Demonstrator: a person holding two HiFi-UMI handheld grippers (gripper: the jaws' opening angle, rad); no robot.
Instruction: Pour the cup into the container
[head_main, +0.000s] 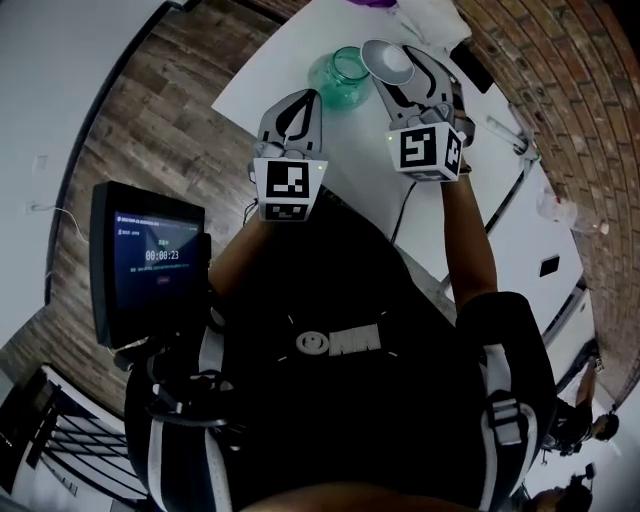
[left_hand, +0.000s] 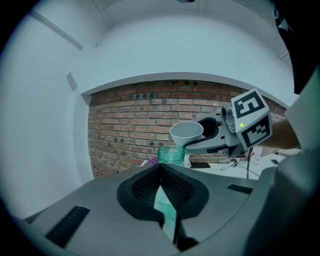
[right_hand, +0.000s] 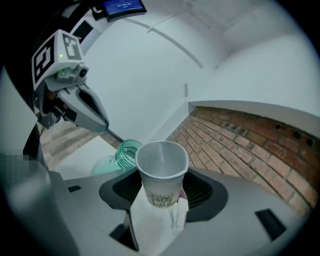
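Observation:
A white paper cup (right_hand: 160, 172) with a printed band is held in my right gripper (right_hand: 160, 192), whose jaws are shut on its lower half. It stands nearly upright, and only its pale inner wall shows inside. In the head view the cup (head_main: 388, 60) hangs just right of the green glass jar (head_main: 340, 75), which stands on the white table (head_main: 260, 95). From the left gripper view the cup (left_hand: 186, 132) is above and right of the jar's mouth (left_hand: 171, 154). My left gripper (head_main: 303, 98) is shut, with its tips close against the jar's left side. Green glass shows through the slit below the tips.
A dark monitor (head_main: 150, 255) on a stand is at my left over the wooden floor. A clear plastic bottle (head_main: 565, 212), a dark phone (head_main: 470, 68) and cables lie further right on the tables. A brick wall (left_hand: 130, 125) stands behind the table.

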